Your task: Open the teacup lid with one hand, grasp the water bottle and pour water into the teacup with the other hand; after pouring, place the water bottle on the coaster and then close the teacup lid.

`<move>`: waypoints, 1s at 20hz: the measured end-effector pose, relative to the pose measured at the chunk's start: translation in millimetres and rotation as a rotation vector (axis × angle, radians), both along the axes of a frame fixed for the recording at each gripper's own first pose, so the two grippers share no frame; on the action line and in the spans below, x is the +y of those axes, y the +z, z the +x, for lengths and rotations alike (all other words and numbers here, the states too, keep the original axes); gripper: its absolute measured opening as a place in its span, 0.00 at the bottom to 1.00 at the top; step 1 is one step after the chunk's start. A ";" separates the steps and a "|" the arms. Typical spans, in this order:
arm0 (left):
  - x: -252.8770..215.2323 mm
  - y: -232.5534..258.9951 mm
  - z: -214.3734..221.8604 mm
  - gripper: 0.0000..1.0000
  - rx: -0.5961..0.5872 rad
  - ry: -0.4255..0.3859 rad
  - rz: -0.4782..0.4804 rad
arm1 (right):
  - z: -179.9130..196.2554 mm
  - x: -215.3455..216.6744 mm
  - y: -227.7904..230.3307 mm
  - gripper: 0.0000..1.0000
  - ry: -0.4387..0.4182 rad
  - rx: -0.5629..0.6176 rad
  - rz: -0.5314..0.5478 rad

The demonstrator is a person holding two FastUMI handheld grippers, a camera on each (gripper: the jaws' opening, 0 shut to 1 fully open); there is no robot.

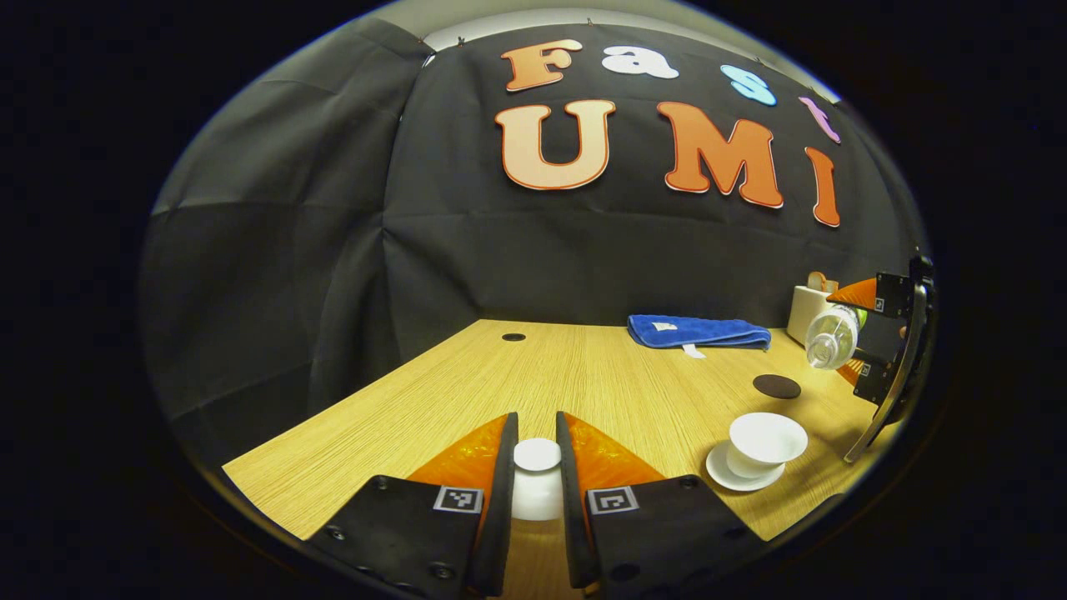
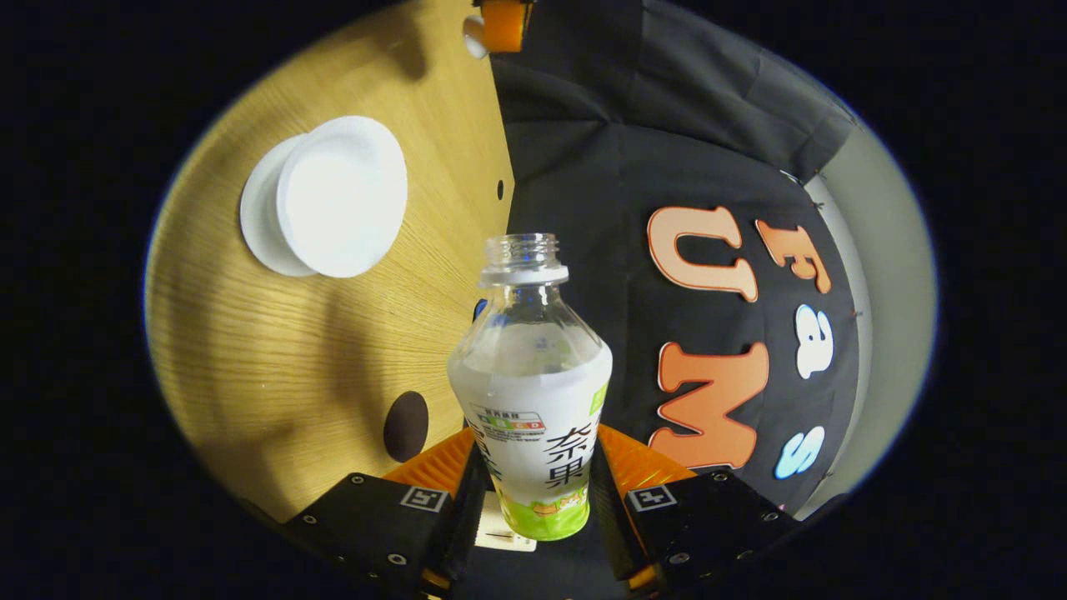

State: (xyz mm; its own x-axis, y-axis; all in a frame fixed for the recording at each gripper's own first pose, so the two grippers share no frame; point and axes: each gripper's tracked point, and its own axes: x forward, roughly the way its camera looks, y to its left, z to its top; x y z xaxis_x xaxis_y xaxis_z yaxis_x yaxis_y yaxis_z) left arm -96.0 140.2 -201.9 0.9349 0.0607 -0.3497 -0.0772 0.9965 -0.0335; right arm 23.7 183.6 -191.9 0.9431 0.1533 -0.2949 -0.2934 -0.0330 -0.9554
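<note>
Left gripper view, sweeping from the left: a wide bare stretch of wooden table runs from 9 o'clock toward the near edge, with a small round hole near the back edge. At 6 o'clock the left gripper is closed narrow on the white teacup lid, a finger pressing each side of it, held above the table. A folded blue towel lies against the back wall at 2 o'clock. At 4 o'clock the uncovered teacup sits on its saucer close to the near edge, the dark coaster just behind it with free wood between. At 3 o'clock, the right gripper grips the tilted water bottle, mouth toward the cup; a white box stands behind.

Right gripper view: teacup at 10 o'clock, coaster at 7, and the uncapped bottle dead centre, clamped at its base.
</note>
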 end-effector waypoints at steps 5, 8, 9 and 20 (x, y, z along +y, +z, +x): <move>2.5 1.1 -5.0 0.31 0.002 -0.003 0.003 | 3.0 6.3 2.3 0.64 0.055 -0.032 -0.067; 6.2 1.4 -5.3 0.32 0.000 -0.001 0.011 | 4.8 4.2 2.6 0.63 0.063 -0.044 -0.084; 5.9 2.0 -5.3 0.32 -0.001 -0.002 0.013 | 6.2 4.9 3.3 0.64 0.066 -0.047 -0.087; 4.9 9.9 -12.7 0.32 -0.014 -0.015 0.023 | 24.0 3.7 28.2 0.63 0.091 -0.135 -0.151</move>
